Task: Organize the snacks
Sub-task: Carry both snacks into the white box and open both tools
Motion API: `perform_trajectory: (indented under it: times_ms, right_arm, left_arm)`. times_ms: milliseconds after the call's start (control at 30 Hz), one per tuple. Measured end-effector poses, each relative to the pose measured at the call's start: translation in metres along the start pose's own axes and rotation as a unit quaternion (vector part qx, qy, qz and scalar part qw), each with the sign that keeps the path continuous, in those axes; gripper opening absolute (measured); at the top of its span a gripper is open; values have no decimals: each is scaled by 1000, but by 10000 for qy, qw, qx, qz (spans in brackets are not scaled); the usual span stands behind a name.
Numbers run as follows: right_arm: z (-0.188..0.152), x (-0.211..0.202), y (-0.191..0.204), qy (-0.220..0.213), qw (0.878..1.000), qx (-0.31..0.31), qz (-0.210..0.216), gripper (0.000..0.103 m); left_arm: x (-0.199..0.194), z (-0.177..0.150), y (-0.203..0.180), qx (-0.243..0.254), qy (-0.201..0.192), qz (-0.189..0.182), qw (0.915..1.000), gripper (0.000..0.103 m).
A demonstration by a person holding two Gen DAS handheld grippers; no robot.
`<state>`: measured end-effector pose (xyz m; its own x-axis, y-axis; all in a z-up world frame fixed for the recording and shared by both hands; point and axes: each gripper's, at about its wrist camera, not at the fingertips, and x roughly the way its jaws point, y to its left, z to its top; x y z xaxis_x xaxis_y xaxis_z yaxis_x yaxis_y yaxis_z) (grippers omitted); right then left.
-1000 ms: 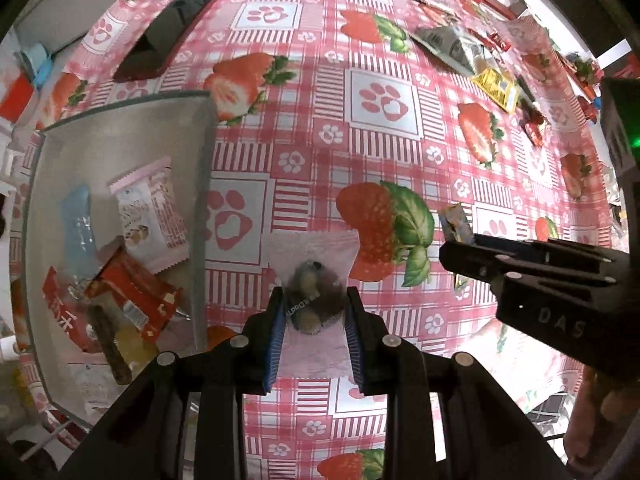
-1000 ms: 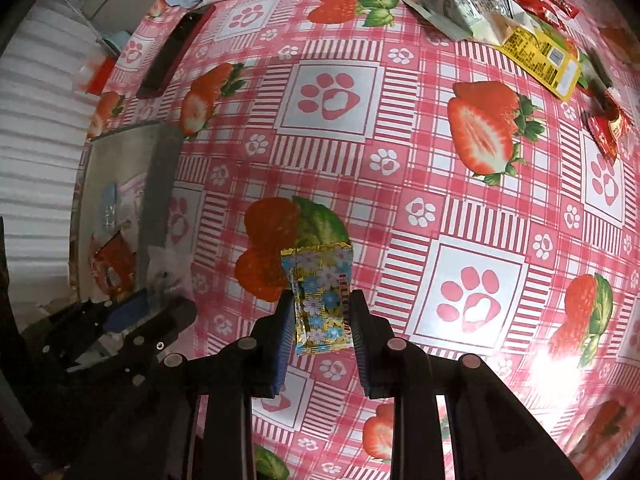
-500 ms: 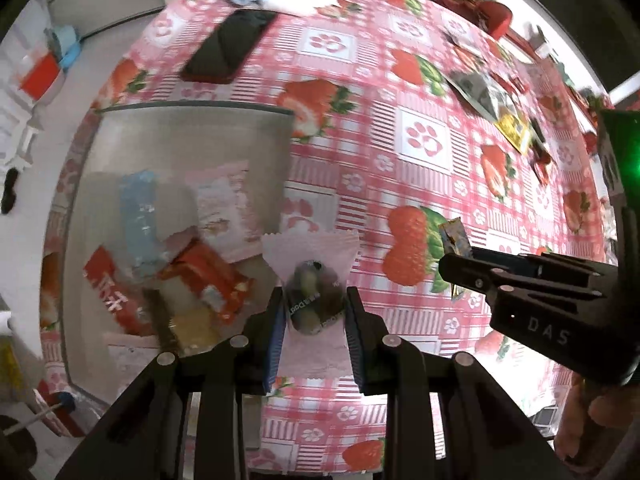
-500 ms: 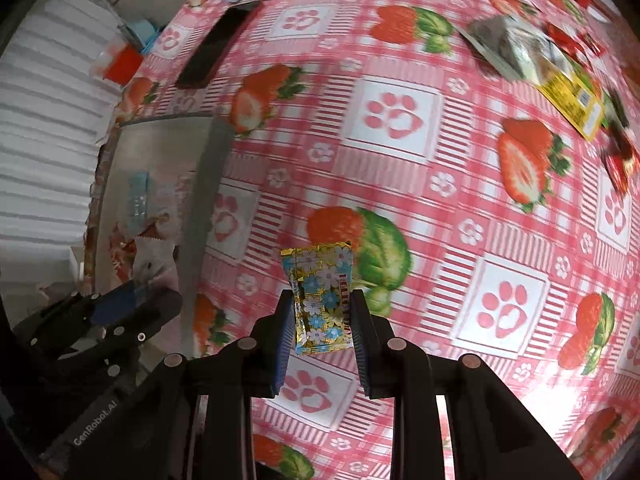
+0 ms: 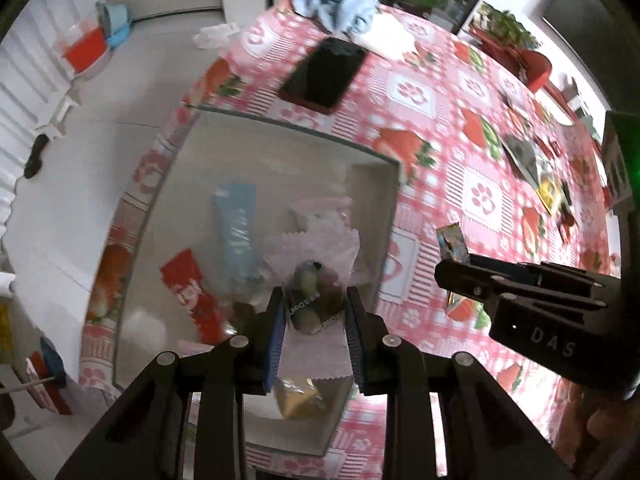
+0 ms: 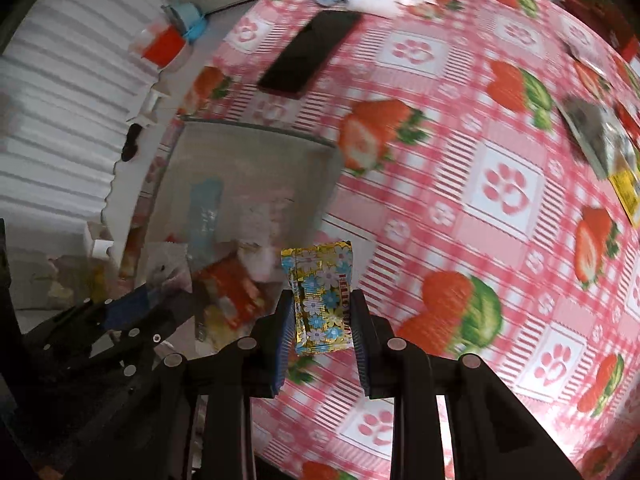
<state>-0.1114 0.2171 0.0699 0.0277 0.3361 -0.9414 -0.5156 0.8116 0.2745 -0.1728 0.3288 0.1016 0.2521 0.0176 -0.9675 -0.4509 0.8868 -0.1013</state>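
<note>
My left gripper (image 5: 315,312) is shut on a clear snack packet with a dark filling (image 5: 314,280) and holds it above the grey box (image 5: 372,160), which holds several snack packs. My right gripper (image 6: 322,320) is shut on a gold flowered snack packet (image 6: 322,296), held above the tablecloth just right of the box (image 6: 256,136). The right gripper also shows in the left wrist view (image 5: 452,276), and the left gripper in the right wrist view (image 6: 160,296).
A black phone (image 5: 324,74) lies beyond the box. A blue cloth (image 5: 340,4) sits at the far edge. Several loose snack packs (image 5: 532,164) lie at the far right. The table's left edge drops to the floor beside the box.
Both grippers have moved left with their packets. The left one went from over the tablecloth to over the box; the right one came up close to the box's right wall.
</note>
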Motion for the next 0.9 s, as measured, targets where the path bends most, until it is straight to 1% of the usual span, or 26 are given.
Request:
perform_trajectory:
  times_ms: [267,367,633,900]
  right_arm:
    - [30,14,36,37,9994,-340,76,29]
    - [40,22,45,90,9991,-420,74,29]
    - [57,41,61,246,9979,-593,1,29]
    - [59,50,61,350,9975,-617,-37,29]
  left_arm:
    - [7,20,41,-357,-53,185,9992,31]
    - [11,24,50,-401,-48,239,9989,31]
    - [28,33,59,-397,85,277,9988,31]
    - [38,35,65,-359,187,297,9987,31]
